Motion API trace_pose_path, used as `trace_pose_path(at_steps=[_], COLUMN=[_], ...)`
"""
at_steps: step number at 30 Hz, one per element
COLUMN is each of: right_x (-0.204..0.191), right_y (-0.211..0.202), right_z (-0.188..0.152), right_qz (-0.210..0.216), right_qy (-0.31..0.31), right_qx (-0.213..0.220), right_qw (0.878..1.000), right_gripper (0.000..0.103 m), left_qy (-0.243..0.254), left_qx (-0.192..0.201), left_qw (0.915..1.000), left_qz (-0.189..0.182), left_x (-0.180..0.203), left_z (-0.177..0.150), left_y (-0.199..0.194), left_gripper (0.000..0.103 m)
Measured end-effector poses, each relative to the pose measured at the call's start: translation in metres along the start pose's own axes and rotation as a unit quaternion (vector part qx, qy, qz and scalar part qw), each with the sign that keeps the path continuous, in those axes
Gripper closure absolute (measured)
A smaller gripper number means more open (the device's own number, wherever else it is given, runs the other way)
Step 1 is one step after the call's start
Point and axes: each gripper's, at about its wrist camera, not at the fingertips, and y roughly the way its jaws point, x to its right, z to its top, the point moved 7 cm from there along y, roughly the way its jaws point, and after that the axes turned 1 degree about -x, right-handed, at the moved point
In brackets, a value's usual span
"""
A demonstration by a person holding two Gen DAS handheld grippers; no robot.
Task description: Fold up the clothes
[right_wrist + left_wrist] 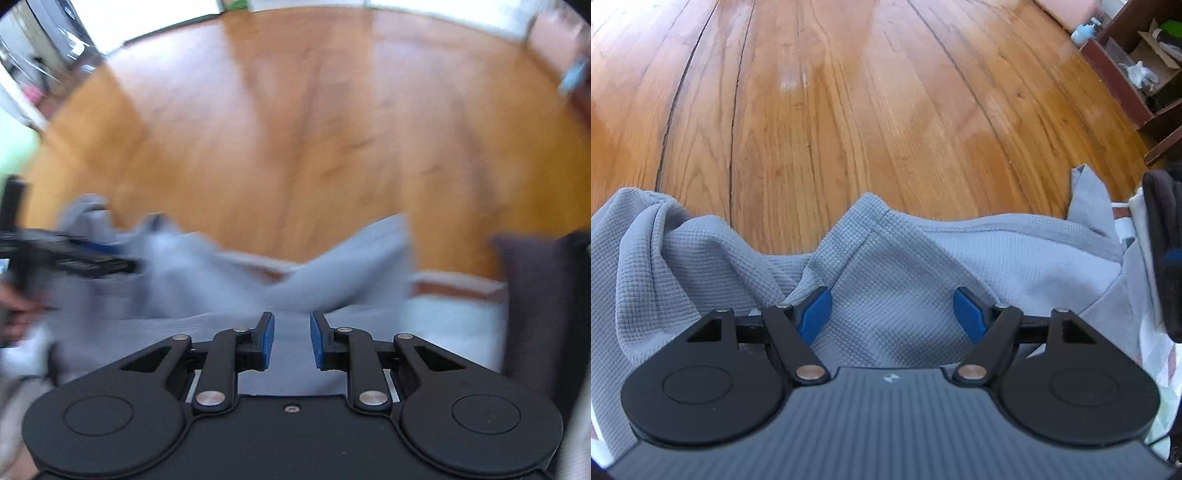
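Grey waffle-knit garment [886,280] sprawled across the near edge of a pale patterned surface [1156,354], rumpled, far from flat. Fine grid texture, soft and thick, with a stitched hem running up to a peak at centre. Left portion bunched into deep rolling folds; right portion smoother, ending in a pointed corner poking up toward the floor side. Beyond it, wooden floor [849,110]: glossy orange-brown planks, dark seams between boards, streaky sheen.

Left gripper [892,314] spread wide, blue pads [816,314] well apart, nothing between them, hovering right over the middle of the fabric. Black linkage arms, round black housings, ribbed grey body.

Right wrist view heavily blurred. Right gripper [291,341] released too, blue pads [266,341] parted with a narrower gap, grey cloth [332,273] lying beneath and ahead, one flap raised at right centre. Dark folded textile [535,295] standing at the right edge, matte, charcoal-purple. At the left edge, the other black gripper, smeared, over the garment's bunched end. Dark-red shelf unit [1123,85] off at the upper right of the left view, odds and ends inside.
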Motion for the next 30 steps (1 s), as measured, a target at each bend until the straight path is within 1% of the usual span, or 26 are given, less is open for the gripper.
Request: trace_pose_path(at_steps=[1,4,5,6,7,8,9,11,13,16,18,19,20,21,22,23,25,27,29,30], right_x=[-0.005,-0.007,-0.01,-0.014,-0.014,-0.014,-0.014,-0.017,-0.018,-0.01,-0.002,0.004,0.009,0.015,0.025,0.034,0.046,0.058,0.064,0.067], right_y=[0.005,0.035,0.04,0.045,0.053,0.056,0.054,0.039,0.016,-0.012,-0.025,-0.025,-0.018,-0.007,0.008,0.021,0.03,0.039,0.033,0.031], right_z=[-0.005,-0.02,-0.024,-0.028,-0.028,-0.025,-0.024,-0.018,-0.012,-0.01,-0.014,-0.02,-0.027,-0.036,-0.044,-0.051,-0.051,-0.051,-0.045,-0.042], right_qz=[0.022,0.026,0.027,0.027,0.013,-0.003,-0.012,0.001,0.011,0.034,0.051,0.05,0.029,-0.022,-0.09,-0.151,-0.162,-0.173,-0.173,-0.161], right_qy=[0.008,0.013,0.013,0.013,0.003,-0.012,-0.025,-0.048,-0.067,-0.054,-0.044,-0.041,-0.048,-0.066,-0.08,-0.09,-0.062,-0.035,-0.018,-0.004], right_qx=[-0.005,-0.036,-0.047,-0.057,-0.056,-0.051,-0.046,-0.022,0.017,0.045,0.054,0.044,0.026,-0.01,-0.049,-0.085,-0.093,-0.1,-0.084,-0.076], right_qw=[1.0,0.999,0.998,0.998,0.998,0.999,0.999,0.999,0.998,0.997,0.996,0.997,0.998,0.998,0.992,0.981,0.98,0.979,0.981,0.984], right_gripper=[0.065,0.057,0.05,0.05,0.058,0.071,0.097,0.097,0.097,0.097,0.098,0.098,0.098,0.098,0.099,0.099,0.103,0.103,0.103,0.101], left_qy=[-0.002,-0.022,-0.03,-0.038,-0.042,-0.04,-0.038,-0.034,-0.029,-0.022,-0.017,-0.015,-0.013,-0.009,-0.001,0.01,0.033,0.055,0.077,0.09], left_qx=[0.005,0.032,0.039,0.044,0.048,0.052,0.054,0.057,0.059,0.063,0.066,0.067,0.068,0.07,0.07,0.068,0.063,0.054,0.042,0.036], left_qw=[1.0,0.9989,0.9984,0.9979,0.9977,0.9977,0.9977,0.9977,0.9977,0.9977,0.9977,0.9976,0.9976,0.9975,0.9975,0.9977,0.9973,0.9967,0.9957,0.9948], left_qz=[-0.007,-0.025,-0.027,-0.027,-0.024,-0.02,-0.016,-0.014,-0.012,-0.008,-0.006,-0.005,-0.004,-0.003,-0.002,0.003,0.013,0.026,0.03,0.032], left_x=[-0.002,-0.014,-0.018,-0.024,-0.029,-0.032,-0.034,-0.036,-0.037,-0.039,-0.041,-0.042,-0.042,-0.042,-0.039,-0.035,-0.027,-0.02,-0.013,-0.01], left_z=[0.003,0.01,0.012,0.015,0.016,0.018,0.018,0.018,0.018,0.018,0.018,0.018,0.018,0.018,0.019,0.02,0.02,0.019,0.019,0.02], left_y=[-0.002,-0.013,-0.016,-0.018,-0.02,-0.021,-0.022,-0.024,-0.027,-0.03,-0.033,-0.034,-0.035,-0.036,-0.035,-0.033,-0.029,-0.02,-0.01,-0.005], left_gripper=[0.03,0.031,0.031,0.031,0.031,0.031,0.031,0.031,0.031,0.031,0.031,0.031,0.031,0.031,0.031,0.031,0.031,0.031,0.03,0.03])
